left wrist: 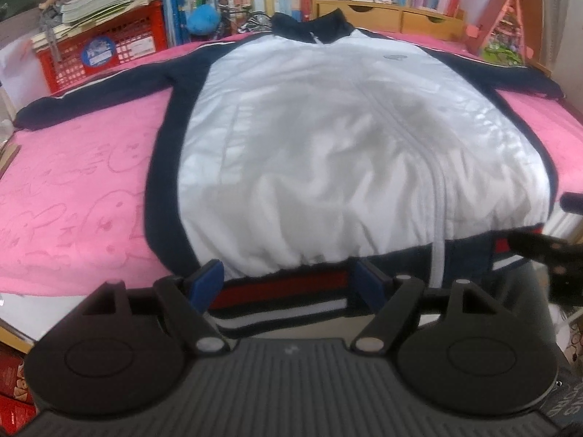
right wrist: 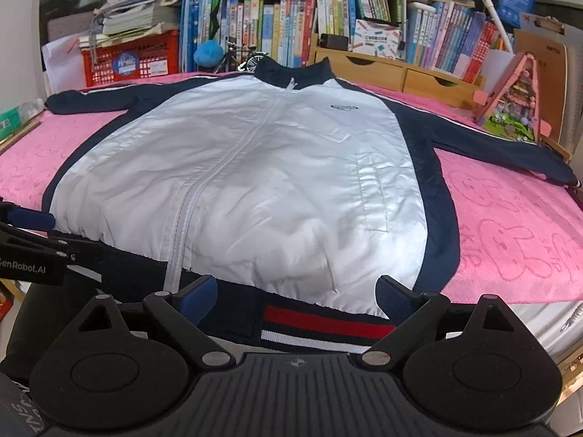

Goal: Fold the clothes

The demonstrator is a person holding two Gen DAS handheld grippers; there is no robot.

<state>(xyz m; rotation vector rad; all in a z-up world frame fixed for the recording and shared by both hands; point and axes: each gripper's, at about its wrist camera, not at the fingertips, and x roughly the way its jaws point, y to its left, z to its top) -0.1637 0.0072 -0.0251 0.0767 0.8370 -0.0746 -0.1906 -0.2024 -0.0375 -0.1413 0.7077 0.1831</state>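
Jacket (left wrist: pixel 328 138) lay flat, zipped and face up on the pink blanket (left wrist: pixel 73 189), sleeves out, its striped hem (left wrist: pixel 284 291) nearest me. My left gripper (left wrist: pixel 291 280) and right gripper (right wrist: pixel 297 291) both hung at that hem with jaws spread and empty. I judged the slippery white shell could bunch, or I'd pinch only the top layer.
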